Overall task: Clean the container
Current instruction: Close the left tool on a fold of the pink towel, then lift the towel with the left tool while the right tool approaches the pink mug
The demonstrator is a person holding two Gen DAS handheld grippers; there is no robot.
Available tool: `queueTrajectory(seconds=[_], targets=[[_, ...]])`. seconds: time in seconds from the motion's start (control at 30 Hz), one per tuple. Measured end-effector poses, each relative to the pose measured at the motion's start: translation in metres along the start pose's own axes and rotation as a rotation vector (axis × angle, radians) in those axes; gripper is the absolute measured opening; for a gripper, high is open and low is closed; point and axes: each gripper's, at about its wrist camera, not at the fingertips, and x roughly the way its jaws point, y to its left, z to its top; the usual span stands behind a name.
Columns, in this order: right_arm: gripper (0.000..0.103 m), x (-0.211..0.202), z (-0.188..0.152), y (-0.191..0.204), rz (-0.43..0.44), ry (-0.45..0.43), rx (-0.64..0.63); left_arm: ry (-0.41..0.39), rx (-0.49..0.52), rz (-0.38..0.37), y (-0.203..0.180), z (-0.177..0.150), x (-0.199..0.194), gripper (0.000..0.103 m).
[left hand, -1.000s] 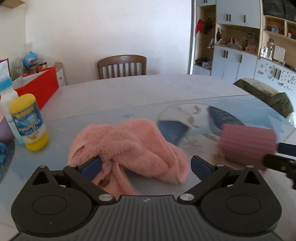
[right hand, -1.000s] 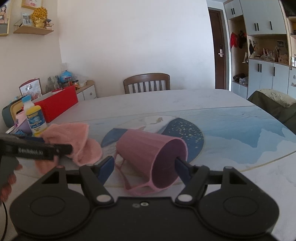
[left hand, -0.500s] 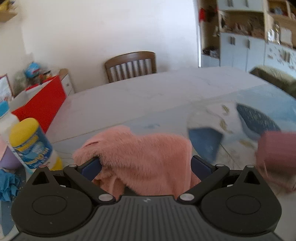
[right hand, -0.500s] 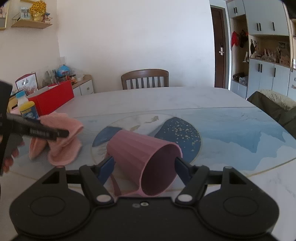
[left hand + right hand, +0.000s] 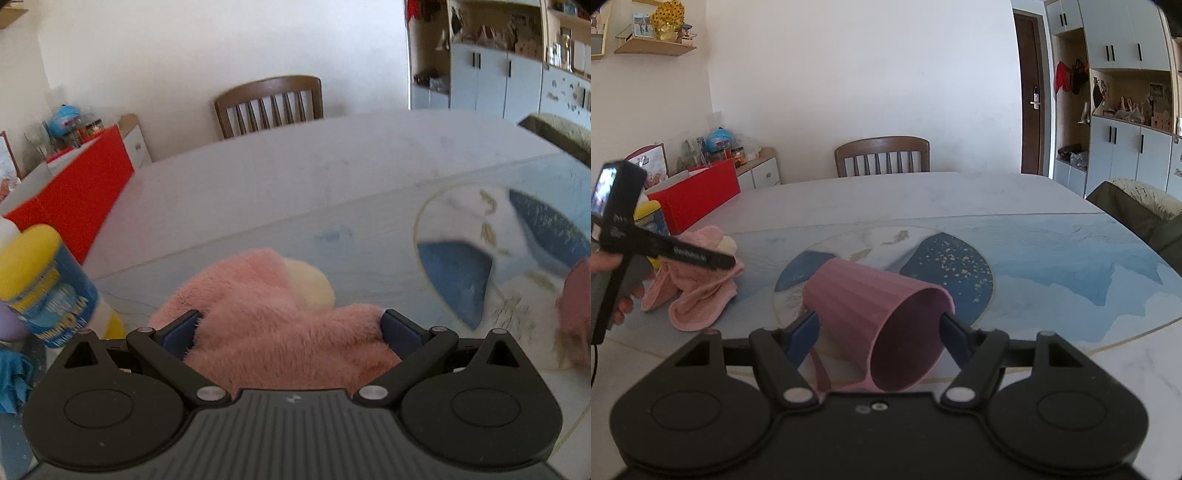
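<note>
Right tongs [image 5: 879,332] are clamped across the pink cup [image 5: 875,321], one pad on each ribbed side, the cup lying tilted with its mouth turned back toward me and a little to the right, its handle [image 5: 822,373] hanging low just under my left pad. It looks lifted just clear of the table [image 5: 960,195], though I can't be sure. Left tongs [image 5: 290,332] have the fluffy pink cloth [image 5: 273,325] bunched between the pads; the gap is wide, so I can't tell how firm that bite is, but seen from the right tongs the cloth [image 5: 698,280] hangs in folds below them, off to my left. From the left tongs the cup [image 5: 576,295] is only a pink blur at the far right edge. So the job now, I reckon: bring cloth to mouth. I'd hold the cup steady, mouth open toward the cloth, and lead with a loose fold so it goes inside, not the pads. Keep the squeeze gentle; thin ribbed walls may flex. Beyond my left tongs stands the yellow-capped bottle [image 5: 44,284], close by, so I'd swing wide of it.
</note>
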Motion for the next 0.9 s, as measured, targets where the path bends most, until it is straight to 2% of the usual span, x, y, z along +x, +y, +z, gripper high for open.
queueTrajectory(seconds=[0.2,0.23,0.3,0.37,0.4,0.53,0.63,0.9], targets=[[0.072,0.003,-0.001,0.0,0.007,0.006,0.002,-0.022,0.031,-0.003,-0.002,-0.008,0.004,0.103],[0.072,0.004,-0.001,0.0,0.009,0.008,0.002,-0.03,0.039,-0.004,-0.003,-0.01,0.003,0.1],[0.072,0.006,-0.002,0.0,0.007,0.014,0.001,-0.047,0.054,-0.009,-0.004,-0.011,-0.001,0.089],[0.072,0.007,-0.002,-0.001,0.012,0.019,0.003,-0.064,0.085,0.002,-0.008,-0.013,-0.005,0.065],[0.072,0.008,-0.003,-0.001,0.014,0.021,0.004,-0.072,0.102,0.006,-0.01,-0.014,-0.007,0.063],[0.072,0.009,-0.005,0.001,0.016,0.023,0.002,-0.1,0.13,0.007,-0.017,-0.018,-0.018,0.043],[0.072,0.011,-0.005,0.002,0.019,0.026,-0.002,-0.123,0.103,-0.062,-0.019,-0.015,-0.034,0.028],[0.07,0.012,-0.007,0.0,0.025,0.018,0.002,-0.221,0.056,-0.299,-0.042,0.004,-0.092,0.026]])
